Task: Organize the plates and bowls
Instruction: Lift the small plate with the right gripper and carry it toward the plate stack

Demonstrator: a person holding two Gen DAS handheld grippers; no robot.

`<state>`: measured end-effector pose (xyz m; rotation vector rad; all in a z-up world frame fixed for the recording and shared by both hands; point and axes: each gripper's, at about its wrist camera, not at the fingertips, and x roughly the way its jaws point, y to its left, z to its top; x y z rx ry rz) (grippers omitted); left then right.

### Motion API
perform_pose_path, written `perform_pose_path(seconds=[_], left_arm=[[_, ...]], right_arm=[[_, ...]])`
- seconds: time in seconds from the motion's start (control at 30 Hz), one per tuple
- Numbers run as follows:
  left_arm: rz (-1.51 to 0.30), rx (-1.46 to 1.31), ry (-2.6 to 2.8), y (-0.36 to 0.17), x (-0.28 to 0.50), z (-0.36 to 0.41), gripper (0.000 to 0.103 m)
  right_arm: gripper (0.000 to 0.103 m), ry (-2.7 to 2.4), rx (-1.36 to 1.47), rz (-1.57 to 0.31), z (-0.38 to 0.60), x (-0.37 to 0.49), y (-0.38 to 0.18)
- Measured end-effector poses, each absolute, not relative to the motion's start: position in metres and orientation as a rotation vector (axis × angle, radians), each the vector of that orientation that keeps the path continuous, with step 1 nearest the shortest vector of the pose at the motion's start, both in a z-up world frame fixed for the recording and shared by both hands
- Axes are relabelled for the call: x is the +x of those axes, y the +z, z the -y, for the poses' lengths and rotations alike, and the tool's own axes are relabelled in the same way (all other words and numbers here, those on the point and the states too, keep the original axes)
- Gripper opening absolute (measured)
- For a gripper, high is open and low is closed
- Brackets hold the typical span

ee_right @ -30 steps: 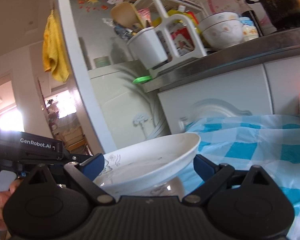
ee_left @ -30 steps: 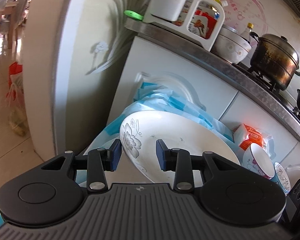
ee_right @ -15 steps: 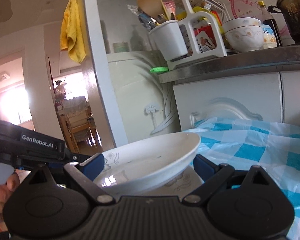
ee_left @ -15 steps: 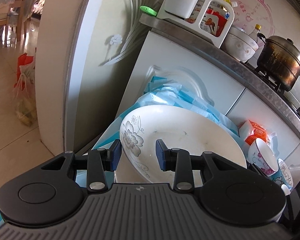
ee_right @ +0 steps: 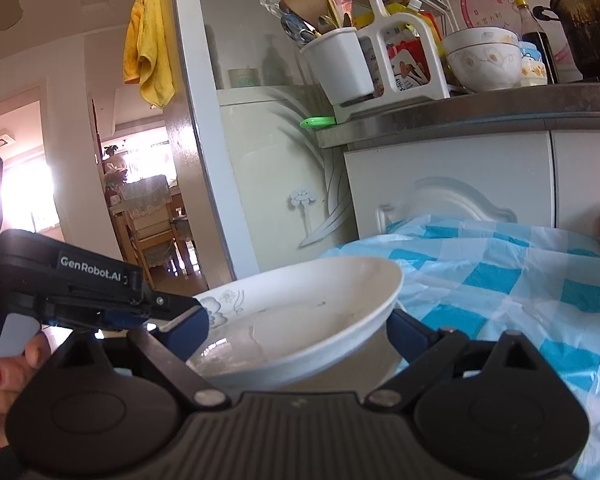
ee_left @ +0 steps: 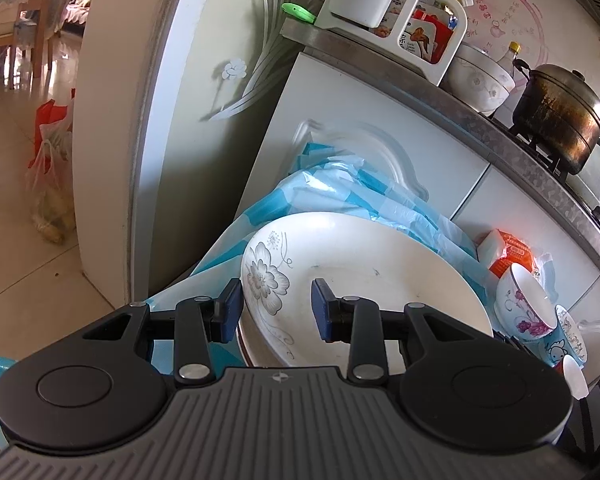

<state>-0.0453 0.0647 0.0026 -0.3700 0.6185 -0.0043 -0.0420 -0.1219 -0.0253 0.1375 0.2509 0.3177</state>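
A white plate with a grey flower print [ee_left: 364, 276] rests on another dish over a blue-checked plastic sheet [ee_left: 340, 184]. My left gripper [ee_left: 278, 308] straddles the plate's near-left rim, one pad outside and one over the plate, with a gap between the pads. In the right wrist view the same plate [ee_right: 300, 312] sits between the wide-open fingers of my right gripper [ee_right: 296, 332], and the left gripper body [ee_right: 80, 280] shows at its left. A small flowered bowl [ee_left: 520, 300] stands to the right.
White cabinet doors [ee_left: 380, 120] stand behind the sheet under a steel counter [ee_right: 480, 108] with a utensil rack [ee_right: 364, 56], a white bowl [ee_right: 482, 58] and a dark pot [ee_left: 560, 112]. A fridge side [ee_left: 140, 120] is at left. An orange packet [ee_left: 512, 248] lies at right.
Both views have dropped and drawn back a little; the plate sits lower against the checked sheet. The jaws of both grippers keep the same opening.
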Motion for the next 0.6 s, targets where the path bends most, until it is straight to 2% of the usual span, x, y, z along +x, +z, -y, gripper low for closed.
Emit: perform_pose_path(seconds=[0.47, 0.6], left_arm=[[-0.612, -0.373, 0.000, -0.003, -0.047, -0.066, 0.038], [-0.604, -0.366, 0.001, -0.003, -0.048, -0.066, 0.038]], right_arm=[[0.097, 0.290, 0.087, -0.273, 0.109, -0.053, -0.025], [0.103, 0.251, 0.060, -0.279, 0.103, -0.055, -0.025]])
